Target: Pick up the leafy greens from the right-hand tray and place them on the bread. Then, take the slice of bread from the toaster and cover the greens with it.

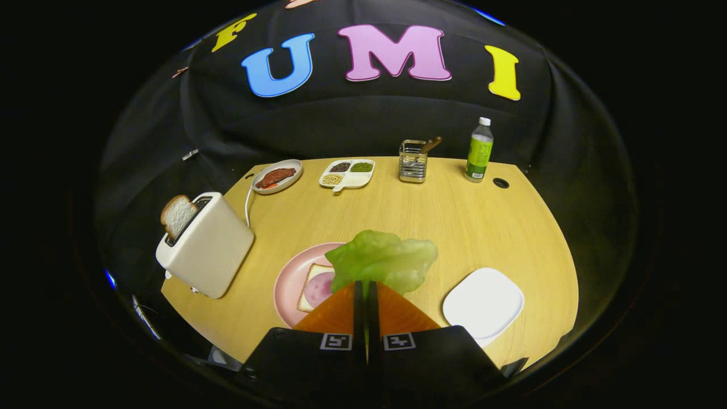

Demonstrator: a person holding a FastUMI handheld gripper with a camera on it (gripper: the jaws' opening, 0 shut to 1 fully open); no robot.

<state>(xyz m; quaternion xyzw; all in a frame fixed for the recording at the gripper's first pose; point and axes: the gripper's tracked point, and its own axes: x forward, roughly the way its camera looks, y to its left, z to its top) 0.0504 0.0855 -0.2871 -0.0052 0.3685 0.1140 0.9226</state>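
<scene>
My gripper is shut on a pale green lettuce leaf, which hangs from the fingertips above the table. Just below and left of the leaf is a pink plate holding a slice of bread topped with a round of pink ham; the leaf and fingers hide the plate's right part. To the right of the fingers lies a white tray with nothing on it. Further left stands a white toaster with a slice of bread sticking up from its slot.
At the table's far edge are a small plate with a piece of meat, a divided dish of grains, a metal utensil holder and a green bottle. The toaster's cord runs toward the meat plate.
</scene>
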